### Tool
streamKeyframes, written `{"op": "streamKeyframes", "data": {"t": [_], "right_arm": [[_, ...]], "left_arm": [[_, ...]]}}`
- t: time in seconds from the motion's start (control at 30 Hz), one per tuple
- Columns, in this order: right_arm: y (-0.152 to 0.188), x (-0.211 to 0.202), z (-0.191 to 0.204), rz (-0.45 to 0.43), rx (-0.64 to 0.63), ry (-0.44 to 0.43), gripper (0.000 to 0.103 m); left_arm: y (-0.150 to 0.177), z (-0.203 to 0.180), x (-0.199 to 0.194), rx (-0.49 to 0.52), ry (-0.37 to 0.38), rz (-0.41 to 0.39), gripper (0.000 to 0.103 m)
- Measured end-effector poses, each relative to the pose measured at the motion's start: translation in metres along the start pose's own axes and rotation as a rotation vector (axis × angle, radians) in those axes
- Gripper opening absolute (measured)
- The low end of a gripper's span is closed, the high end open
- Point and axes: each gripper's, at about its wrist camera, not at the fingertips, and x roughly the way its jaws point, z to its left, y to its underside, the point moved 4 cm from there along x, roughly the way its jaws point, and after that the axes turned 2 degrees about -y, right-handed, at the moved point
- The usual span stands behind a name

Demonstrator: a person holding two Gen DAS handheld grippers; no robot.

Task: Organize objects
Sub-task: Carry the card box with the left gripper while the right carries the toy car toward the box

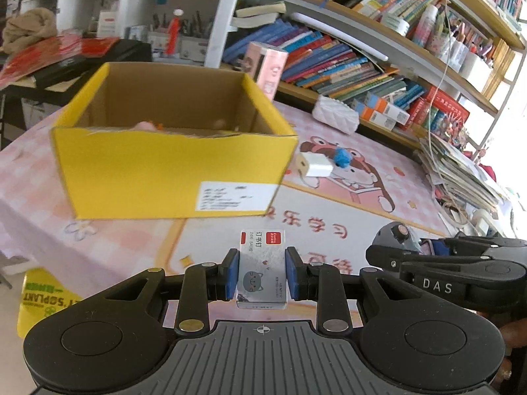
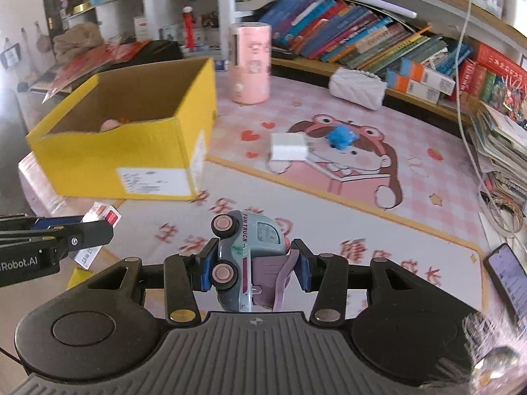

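Note:
My left gripper (image 1: 262, 273) is shut on a small box of staples (image 1: 262, 268) with a grey cat picture, held above the pink cartoon mat (image 1: 329, 204). My right gripper (image 2: 253, 268) is shut on a pale blue toy truck (image 2: 245, 256) that lies on its side, pink wheels facing left. An open yellow cardboard box (image 1: 171, 171) stands ahead and to the left, also seen in the right wrist view as the yellow box (image 2: 131, 151); something pink lies inside it. The left gripper with the staple box (image 2: 98, 227) shows at the left edge of the right wrist view.
A white charger block (image 2: 288, 146) and a small blue toy (image 2: 341, 136) lie on the mat right of the box. A pink cylinder (image 2: 251, 65), a white quilted pouch (image 2: 357, 87) and shelves of books stand behind. A phone (image 2: 509, 279) lies at the right; stacked papers (image 1: 461, 171) crowd that edge.

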Motion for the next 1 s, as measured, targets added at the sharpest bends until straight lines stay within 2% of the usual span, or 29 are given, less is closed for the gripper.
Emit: {"op": "streamKeyframes", "data": {"t": [0.43,1.0], "right_arm": [[0.020,-0.013,0.056,0.018,-0.017,-0.035,0.043],[0.027,-0.021,0.092,0.009,-0.015,-0.041,0.043]], "left_arm": [[0.014,0.034,-0.035,-0.017,-0.016,-0.024,0.027],[0.017,0.059,-0.061,-0.005,-0.022,-0.064,0.027]]}}
